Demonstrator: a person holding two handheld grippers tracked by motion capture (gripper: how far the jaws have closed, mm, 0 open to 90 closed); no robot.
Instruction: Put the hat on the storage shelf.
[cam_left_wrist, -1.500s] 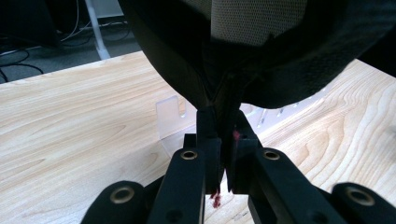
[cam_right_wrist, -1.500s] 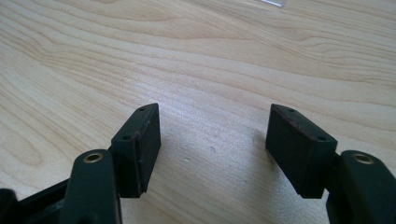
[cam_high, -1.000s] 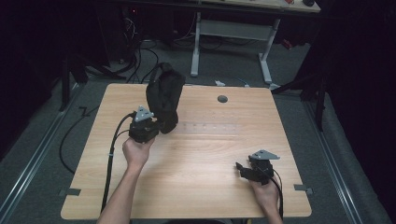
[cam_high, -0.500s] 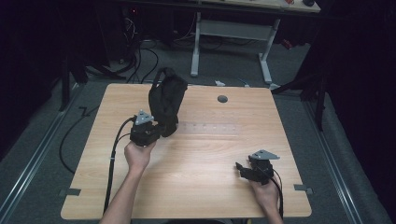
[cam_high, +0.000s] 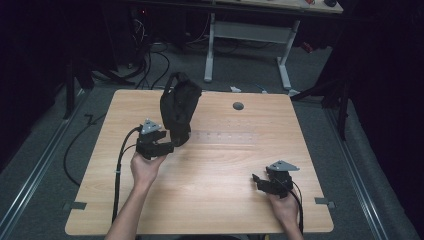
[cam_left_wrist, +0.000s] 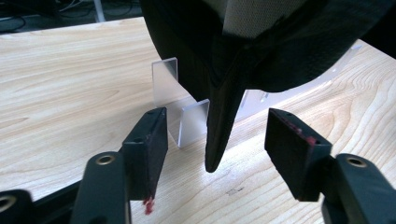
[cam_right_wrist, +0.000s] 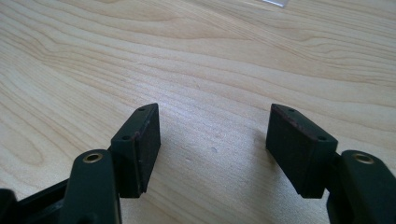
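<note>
Black headgear (cam_left_wrist: 243, 42), perhaps on clear stand (cam_left_wrist: 187, 112)

High view: the wooden bench (cam_high: 210, 170) is evenly lit from above while the floor and room beyond its edges fall into near darkness; the picture is soft and slightly grainy, and shadows on the bench top are faint and short. Left gripper view: the bench grain is bright and sharp in the middle distance, the dark bag (cam_left_wrist: 243, 42) hanging close to the lens is underexposed with little surface detail, a small bright patch lies on the wood below its tip, and the near fingers (cam_left_wrist: 147, 149) are mildly blurred. Right gripper view: bright, even light with soft shadows beside the fingers (cam_right_wrist: 299, 149), whose nearest parts at the bottom edge are out of focus.
</note>
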